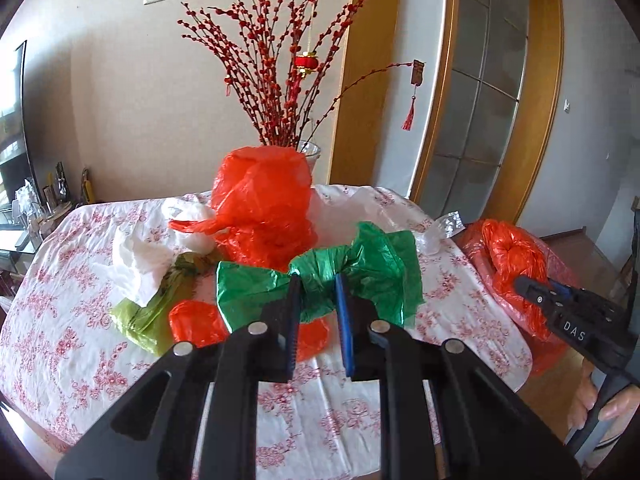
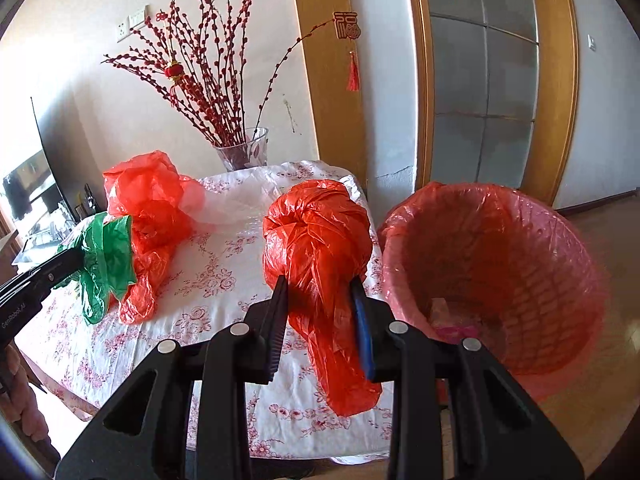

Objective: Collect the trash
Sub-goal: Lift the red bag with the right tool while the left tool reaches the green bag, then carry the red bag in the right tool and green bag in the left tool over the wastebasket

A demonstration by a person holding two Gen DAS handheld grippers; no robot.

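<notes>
Nearest me, my left gripper [image 1: 318, 280] was clamped on the bunched middle of a green bag [image 1: 320, 276], which hung clear of the flowered tablecloth [image 1: 80, 340]. My right gripper [image 2: 318, 284] was pinched on a knotted red bag [image 2: 316, 240], held beside the lined bin [image 2: 492, 280] but not yet over its mouth. Just beyond the green bag, a white bag [image 1: 148, 256], a yellow-green bag [image 1: 148, 316] and a tall red bag [image 1: 260, 208] lay on the table, with a glass vase of red branches [image 2: 244, 152] right behind them. I judged the thin plastic could slide out of either grip, since so little was caught. A wide swing toward the bin might also drag loose bags off the table or clip the vase.
</notes>
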